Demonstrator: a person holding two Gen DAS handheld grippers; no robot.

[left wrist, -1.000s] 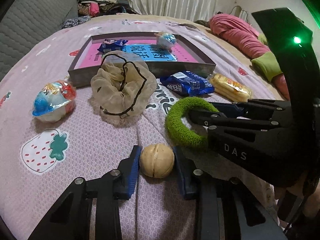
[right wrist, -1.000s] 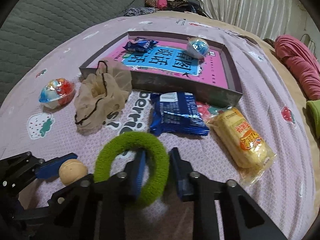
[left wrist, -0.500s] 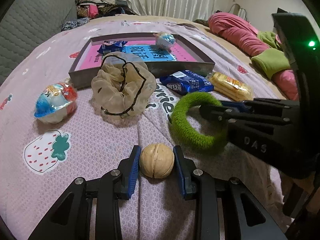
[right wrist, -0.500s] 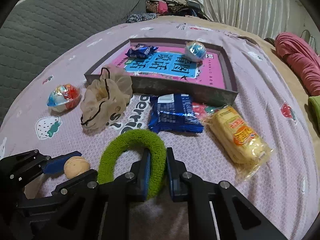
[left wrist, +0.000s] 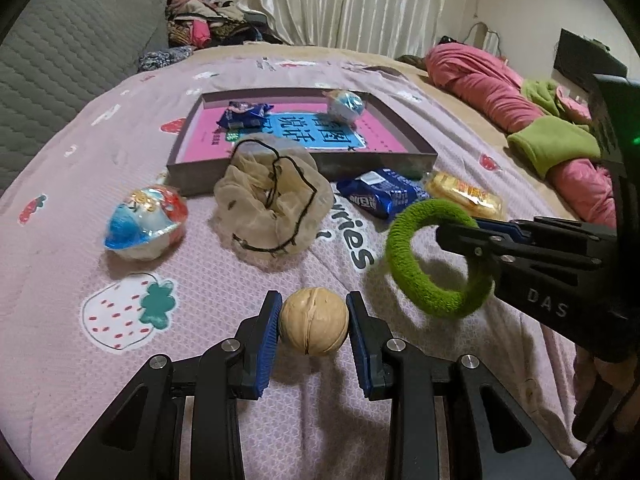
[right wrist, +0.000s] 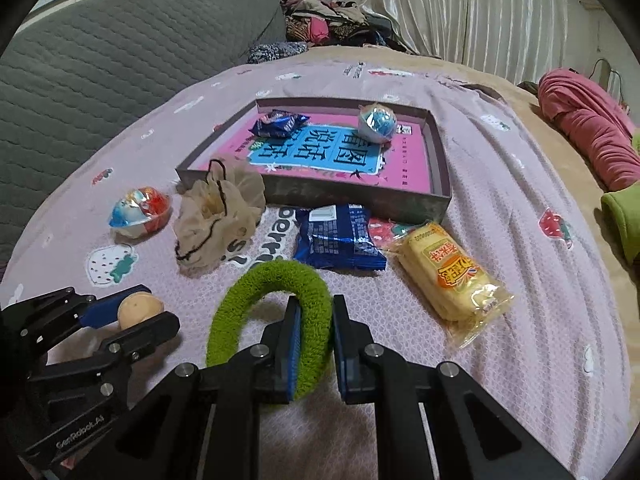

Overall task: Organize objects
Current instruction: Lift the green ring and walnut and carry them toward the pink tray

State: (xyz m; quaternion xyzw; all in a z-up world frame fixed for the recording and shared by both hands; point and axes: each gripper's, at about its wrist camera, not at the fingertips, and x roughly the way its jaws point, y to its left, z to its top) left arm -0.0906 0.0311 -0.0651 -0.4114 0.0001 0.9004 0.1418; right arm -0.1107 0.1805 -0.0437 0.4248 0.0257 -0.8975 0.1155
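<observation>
The left gripper (left wrist: pixel 313 322) is clamped on a walnut (left wrist: pixel 313 321), held just above the bedspread (left wrist: pixel 208 292); to its right the right gripper (right wrist: pixel 313 336) pinches the near arc of a green fuzzy ring (right wrist: pixel 272 320), the rest of the loop standing free ahead of its fingers. Ahead of the left claw lies a beige mesh scrunchie (left wrist: pixel 270 196), resting against the near wall of a shallow grey box (left wrist: pixel 304 160), with a wrapped round toy (left wrist: pixel 146 222) off to its left. Ahead of the right claw lie a blue snack packet (right wrist: pixel 338 236) and, further right, a yellow cake packet (right wrist: pixel 452 280), both just short of the box. Inside the box sit a small blue packet (right wrist: pixel 278 124) and a wrapped ball (right wrist: pixel 376 122). Beyond are a grey headboard (right wrist: pixel 80 72), curtains (right wrist: pixel 460 12) and pink bedding (left wrist: pixel 488 96).
</observation>
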